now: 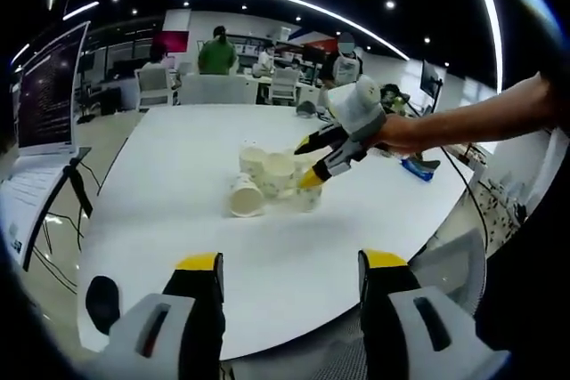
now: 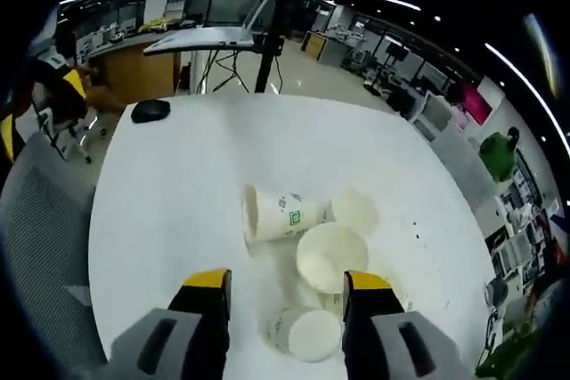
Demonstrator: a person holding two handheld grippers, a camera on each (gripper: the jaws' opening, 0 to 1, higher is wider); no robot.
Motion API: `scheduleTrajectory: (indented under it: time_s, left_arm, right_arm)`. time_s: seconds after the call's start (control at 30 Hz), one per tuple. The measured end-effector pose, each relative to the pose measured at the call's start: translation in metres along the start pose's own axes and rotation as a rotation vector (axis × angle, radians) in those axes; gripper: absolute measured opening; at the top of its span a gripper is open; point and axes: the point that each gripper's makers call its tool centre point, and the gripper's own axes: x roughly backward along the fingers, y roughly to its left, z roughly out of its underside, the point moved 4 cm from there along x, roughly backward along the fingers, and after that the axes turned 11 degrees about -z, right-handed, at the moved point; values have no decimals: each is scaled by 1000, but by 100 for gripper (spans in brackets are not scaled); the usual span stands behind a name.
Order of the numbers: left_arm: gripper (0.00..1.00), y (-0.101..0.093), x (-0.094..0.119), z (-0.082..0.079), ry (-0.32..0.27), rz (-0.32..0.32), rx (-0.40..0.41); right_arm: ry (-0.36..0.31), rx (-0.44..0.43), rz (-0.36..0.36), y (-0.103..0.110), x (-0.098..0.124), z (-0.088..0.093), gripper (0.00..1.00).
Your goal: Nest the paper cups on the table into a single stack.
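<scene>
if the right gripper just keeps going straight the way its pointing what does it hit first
Probably the white paper cup lying near its jaws, bottom facing the camera, between the open right gripper tips. The upright open white cup sits just beyond. Depth is unclear.

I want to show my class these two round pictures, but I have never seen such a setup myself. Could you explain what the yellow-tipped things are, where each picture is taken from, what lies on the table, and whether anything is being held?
There is no robot here. A person holds a hand tool with two jaws in each hand, and a small wide-angle camera rides on each tool, which makes the pictures round.

The left gripper view looks along the left gripper, with its jaws apart and nothing between them. Across the white table you see the person's arm reaching in with the right gripper toward a cluster of paper cups.

The right gripper view looks down past that gripper's open jaws. One cup lies on its side, another shows its open mouth, and others sit close by. A dark computer mouse lies at the table's far edge.

Nothing is held yet.
</scene>
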Motion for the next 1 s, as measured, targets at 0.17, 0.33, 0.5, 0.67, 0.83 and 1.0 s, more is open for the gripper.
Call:
scheduleTrajectory:
  time_s: [0.17,0.33,0.5,0.67,0.83,1.0]
  left_arm:
    - [59,-2,-2,-1,2,8,-2]
    - [59,-3,-3,0,4,14,1]
    - [58,-1,-5,4,17,14,10]
    - [57,-2,-7,6,29,25,9]
    - [56,-2,-10,6,32,33,5]
    - [57,0,-12,7,34,32,1]
  right_arm:
    - [16,52,-12,-2,-4,-4,46]
    - [50,101,-15,-3,-5,-1,43]
    - [74,131,-16,-5,-10,4,41]
    - [87,157,-25,-5,-15,1,37]
    - [129,178,-37,-7,-31,2,31]
    - [156,151,-47,-10,-44,0,28]
